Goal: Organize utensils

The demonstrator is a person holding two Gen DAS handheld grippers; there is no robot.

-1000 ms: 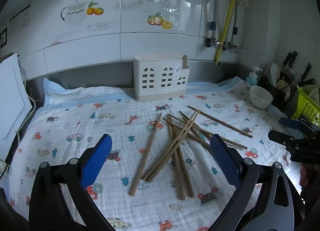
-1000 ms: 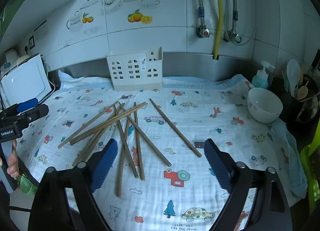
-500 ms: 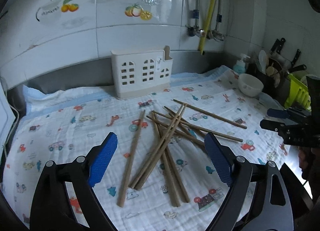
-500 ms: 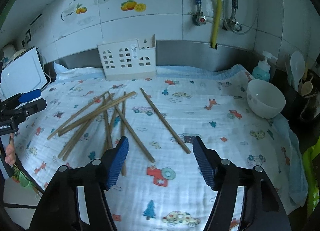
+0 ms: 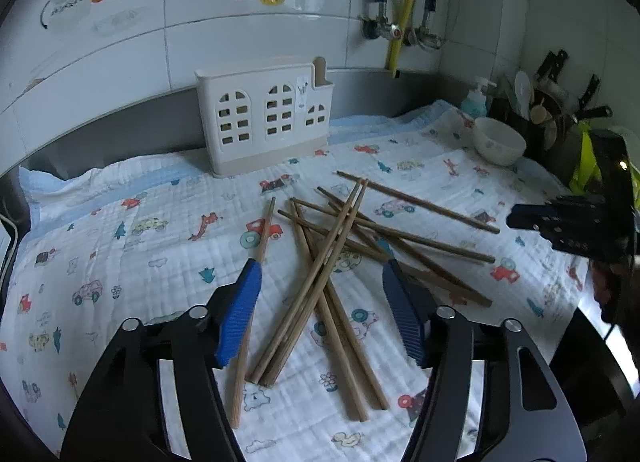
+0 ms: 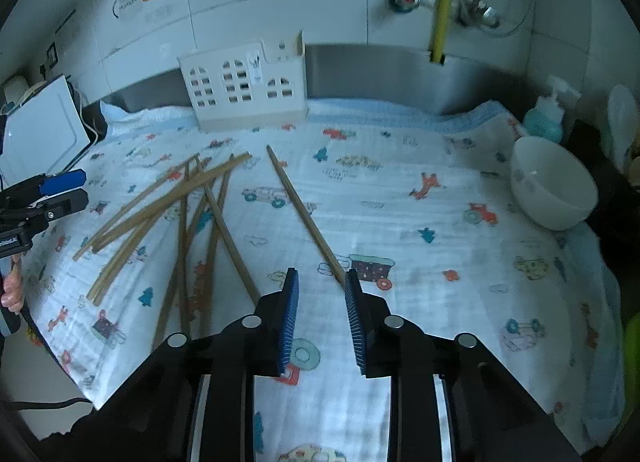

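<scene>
Several wooden chopsticks (image 5: 320, 274) lie crossed in a loose pile on a patterned cloth; the pile also shows in the right wrist view (image 6: 188, 214). A white utensil holder (image 5: 264, 120) with arched cut-outs stands at the back wall, also in the right wrist view (image 6: 244, 90). My left gripper (image 5: 320, 306) is open, low over the pile's near ends. My right gripper (image 6: 320, 310) is open but narrowed and empty, just before the near end of a single chopstick (image 6: 304, 214) lying apart to the right.
A white bowl (image 6: 554, 190) sits at the right edge of the cloth beside a soap bottle (image 6: 544, 122) and a crock of utensils and knives (image 5: 548, 102). A white board (image 6: 40, 134) leans at the left. Pipes and a yellow hose (image 6: 440, 2) hang on the tiled wall.
Both grippers have moved forward and down toward the chopsticks. The right jaws have narrowed markedly; the left jaws have narrowed somewhat.
</scene>
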